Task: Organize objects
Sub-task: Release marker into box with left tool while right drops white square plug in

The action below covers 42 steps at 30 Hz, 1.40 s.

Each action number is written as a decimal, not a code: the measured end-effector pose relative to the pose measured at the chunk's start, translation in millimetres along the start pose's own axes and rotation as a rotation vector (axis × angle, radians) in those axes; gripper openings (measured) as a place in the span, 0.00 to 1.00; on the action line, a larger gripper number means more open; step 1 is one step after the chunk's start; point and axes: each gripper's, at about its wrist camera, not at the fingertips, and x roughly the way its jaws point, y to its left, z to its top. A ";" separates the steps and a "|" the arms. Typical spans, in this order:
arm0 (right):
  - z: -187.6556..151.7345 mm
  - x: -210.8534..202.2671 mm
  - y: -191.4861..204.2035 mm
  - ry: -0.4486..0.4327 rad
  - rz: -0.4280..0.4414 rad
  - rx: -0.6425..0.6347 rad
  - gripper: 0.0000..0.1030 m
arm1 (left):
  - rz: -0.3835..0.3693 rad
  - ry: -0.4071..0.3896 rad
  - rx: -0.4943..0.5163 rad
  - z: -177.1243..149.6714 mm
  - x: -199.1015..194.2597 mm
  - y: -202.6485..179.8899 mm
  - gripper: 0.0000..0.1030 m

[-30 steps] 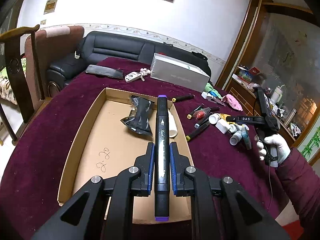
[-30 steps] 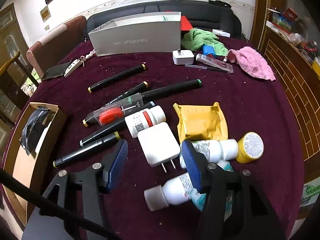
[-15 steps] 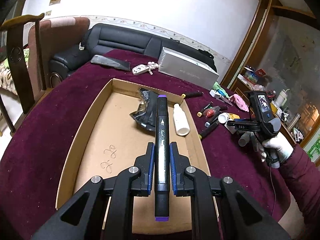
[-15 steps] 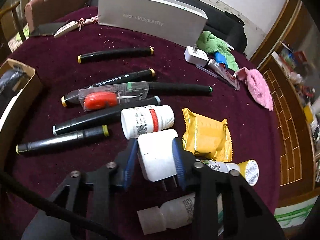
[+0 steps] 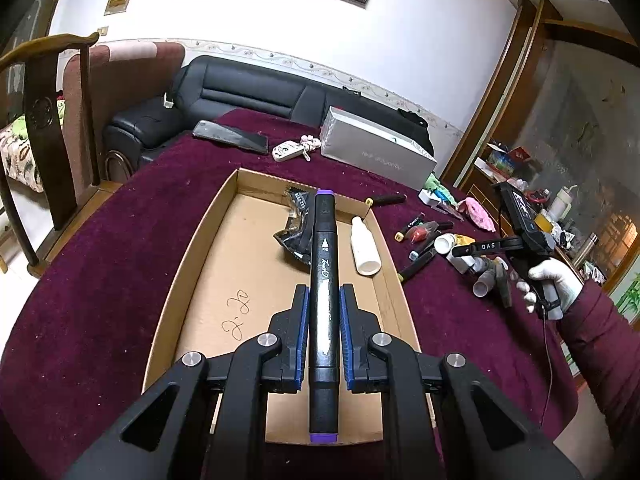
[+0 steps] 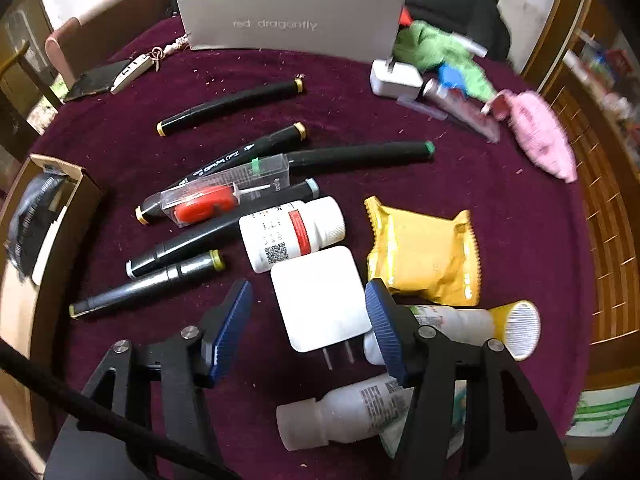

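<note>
Left gripper [image 5: 323, 332] clamps a black marker [image 5: 324, 280] above the cardboard box [image 5: 192, 256], which holds a white bottle [image 5: 365, 245] and black packet [image 5: 296, 228]. Right gripper [image 6: 308, 322], its jaws just opening, straddles a white charger [image 6: 324, 298] beside the box; markers and bottles remain.

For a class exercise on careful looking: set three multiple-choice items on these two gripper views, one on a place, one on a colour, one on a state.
1. Where does the white bottle near the black marker lie?
A. inside the cardboard box
B. on the sofa
C. on the chair

2. What colour are the end caps of the marker in the left gripper?
A. yellow
B. purple
C. green

3. How does the right gripper stand over the white charger?
A. clamped on it
B. open around it
C. shut beside it

Answers: 1 A, it rests on the box floor by the right wall. 2 B, both ends show purple. 3 B, gaps show beside both pads.
</note>
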 end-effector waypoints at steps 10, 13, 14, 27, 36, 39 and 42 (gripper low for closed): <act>-2.8 11.8 12.9 0.018 -0.080 -0.014 0.41 | 0.009 0.041 -0.035 -1.3 18.1 15.2 0.11; -10.8 -14.9 10.5 -0.037 -0.021 0.047 0.42 | 0.026 0.034 -0.026 3.2 12.7 17.3 0.11; -14.1 -27.1 12.2 -0.060 0.015 0.063 0.42 | 0.035 0.033 -0.018 5.5 10.8 17.4 0.11; -6.6 -72.9 172.5 -0.092 0.498 0.013 0.42 | 0.161 0.129 0.119 66.0 74.1 16.4 0.11; 24.7 -6.4 226.0 -0.024 0.377 0.035 0.43 | 0.180 0.239 0.029 73.8 131.9 45.2 0.11; 29.8 -2.4 225.1 -0.049 0.356 0.030 0.44 | 0.163 0.246 -0.001 75.5 131.9 51.1 0.14; 28.8 -14.6 223.0 -0.097 0.344 0.024 0.45 | 0.123 0.253 -0.063 76.9 126.3 59.1 0.24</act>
